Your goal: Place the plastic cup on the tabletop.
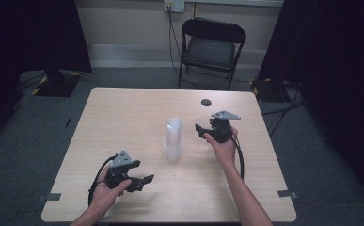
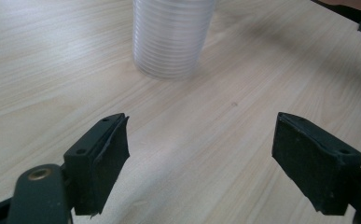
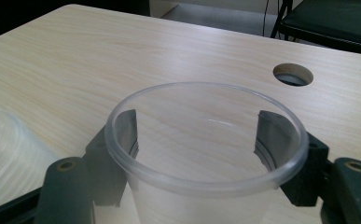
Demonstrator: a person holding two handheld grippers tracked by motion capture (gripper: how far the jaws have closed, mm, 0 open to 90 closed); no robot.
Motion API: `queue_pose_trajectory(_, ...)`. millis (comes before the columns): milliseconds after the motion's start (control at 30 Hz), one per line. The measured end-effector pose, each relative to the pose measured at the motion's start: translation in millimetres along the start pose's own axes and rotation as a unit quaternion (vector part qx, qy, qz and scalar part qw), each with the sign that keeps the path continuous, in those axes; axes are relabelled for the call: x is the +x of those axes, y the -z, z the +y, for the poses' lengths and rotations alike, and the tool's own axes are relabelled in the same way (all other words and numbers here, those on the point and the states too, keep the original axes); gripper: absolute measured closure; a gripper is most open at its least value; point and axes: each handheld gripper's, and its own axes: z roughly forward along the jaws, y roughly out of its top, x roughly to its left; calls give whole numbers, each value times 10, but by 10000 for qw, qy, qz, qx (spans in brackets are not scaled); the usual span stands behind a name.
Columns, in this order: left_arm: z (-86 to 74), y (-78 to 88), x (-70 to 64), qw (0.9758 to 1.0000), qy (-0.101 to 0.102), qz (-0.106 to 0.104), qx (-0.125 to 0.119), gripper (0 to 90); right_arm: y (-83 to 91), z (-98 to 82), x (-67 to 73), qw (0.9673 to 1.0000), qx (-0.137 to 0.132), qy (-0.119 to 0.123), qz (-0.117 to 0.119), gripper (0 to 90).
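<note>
Carefully, with my right gripper (image 3: 197,154) clasping a single clear cup (image 3: 206,135) and the left gripper (image 2: 215,154) wide open and empty, I'd squeeze gently to avoid crushing it.

Recording studio: black curtains (image 1: 29,33), folding chair (image 1: 211,47)

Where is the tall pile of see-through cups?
In the high view, the stack of clear cups stands near the middle of the table, between the left gripper and the right gripper.
</note>
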Motion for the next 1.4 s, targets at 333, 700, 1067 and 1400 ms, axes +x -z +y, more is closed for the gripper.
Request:
queue_pose_trajectory(333, -12, -18, -6, 10000, -22, 7, 47, 187, -216, 30, -99, 9997, 112, -57, -187, 292)
queue_pose_trajectory(700, -20, -25, -8, 9999, -8, 3, 108, 190, -368, -41, -129, 9996, 114, -130, -239, 281)
queue_pose_trajectory(1067, -21, -36, -10, 9999, -24, 17, 119, 190, -260, -116, -93, 9999, 59, -33, -157, 271)
queue_pose_trajectory(1400, -22, -37, -5, 9999, -28, 17, 140, 191, -265, -104, -92, 9998, 79, -68, -158, 268)
